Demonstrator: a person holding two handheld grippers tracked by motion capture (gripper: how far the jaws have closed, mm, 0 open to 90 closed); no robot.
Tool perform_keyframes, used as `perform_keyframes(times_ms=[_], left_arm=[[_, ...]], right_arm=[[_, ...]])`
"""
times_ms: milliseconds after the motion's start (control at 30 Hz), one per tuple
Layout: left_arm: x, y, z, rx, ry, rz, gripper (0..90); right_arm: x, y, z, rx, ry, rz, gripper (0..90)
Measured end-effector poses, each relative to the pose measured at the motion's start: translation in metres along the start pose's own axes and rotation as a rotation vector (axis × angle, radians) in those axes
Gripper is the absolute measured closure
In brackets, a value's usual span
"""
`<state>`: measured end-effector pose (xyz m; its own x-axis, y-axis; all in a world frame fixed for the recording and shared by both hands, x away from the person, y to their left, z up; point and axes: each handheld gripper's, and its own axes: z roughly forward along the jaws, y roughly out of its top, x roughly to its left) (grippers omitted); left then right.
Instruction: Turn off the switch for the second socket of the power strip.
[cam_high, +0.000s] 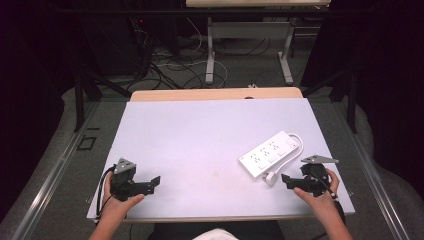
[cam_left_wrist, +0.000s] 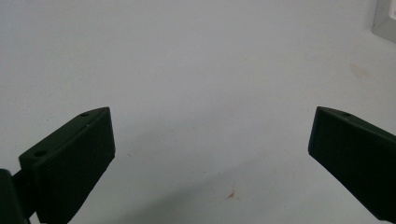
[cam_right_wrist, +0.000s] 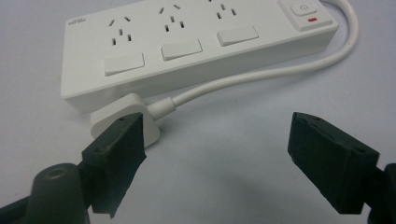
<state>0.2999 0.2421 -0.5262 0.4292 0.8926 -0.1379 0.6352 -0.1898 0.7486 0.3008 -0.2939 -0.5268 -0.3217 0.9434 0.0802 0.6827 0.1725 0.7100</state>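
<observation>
Nearest me, my two hands are coming in over the front edge of the tabletop (cam_high: 200, 135), each holding a hand-held gripper. On the left, the left hand-held gripper (cam_high: 152, 182) is resting low near the front left corner, its jaws standing wide apart with nothing between them; in the left gripper view I am seeing bare pale surface between the jaws, with a white corner peeking in at the top right edge. Moving right, the white power strip (cam_high: 270, 154) is lying flat on the right half, angled toward the far right, well apart from the left hand-held gripper. Its white cord (cam_right_wrist: 261, 74) is looping back to the plug (cam_right_wrist: 123, 119), which is sitting just beside the strip's near end. The right hand-held gripper (cam_high: 286, 179) is pointing at that plug, jaws fully spread and gripping nothing, one jaw tip overlapping the plug in the right gripper view.
</observation>
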Motion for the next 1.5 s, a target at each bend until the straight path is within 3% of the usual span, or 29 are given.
perform_keyframes(times_ms=[133,200,333,700,1000,1200,1300,1333,1500], left_arm=[[0.0,0.001,0.001,0.028,-0.006,-0.007,0.6],[0.0,0.001,0.001,0.049,-0.002,0.012,0.6],[-0.001,0.0,0.003,0.053,-0.011,0.016,1.3],[-0.001,-0.001,-0.002,0.079,-0.016,0.007,2.4],[-0.001,-0.002,0.0,0.086,-0.017,-0.003,5.5],[0.001,-0.003,-0.002,0.084,-0.015,-0.012,7.1],[0.002,-0.003,-0.002,0.082,-0.014,-0.013,7.6],[0.002,-0.003,-0.001,0.081,-0.014,-0.017,7.8],[0.002,-0.003,-0.001,0.087,-0.015,-0.019,8.4]], right_arm=[[0.001,0.0,0.001,0.033,0.004,-0.012,21.4],[0.002,0.0,0.003,0.052,0.001,-0.021,22.4],[0.006,0.002,0.003,0.096,0.012,-0.018,26.7],[0.012,0.007,0.0,0.142,0.028,-0.06,31.5],[0.018,0.026,-0.002,0.2,0.063,-0.092,38.3],[0.022,0.039,-0.003,0.208,0.083,-0.133,40.6],[0.024,0.044,-0.003,0.207,0.09,-0.117,40.8],[0.023,0.047,-0.003,0.204,0.088,-0.137,40.8],[0.025,0.06,-0.004,0.187,0.092,-0.13,41.0]])
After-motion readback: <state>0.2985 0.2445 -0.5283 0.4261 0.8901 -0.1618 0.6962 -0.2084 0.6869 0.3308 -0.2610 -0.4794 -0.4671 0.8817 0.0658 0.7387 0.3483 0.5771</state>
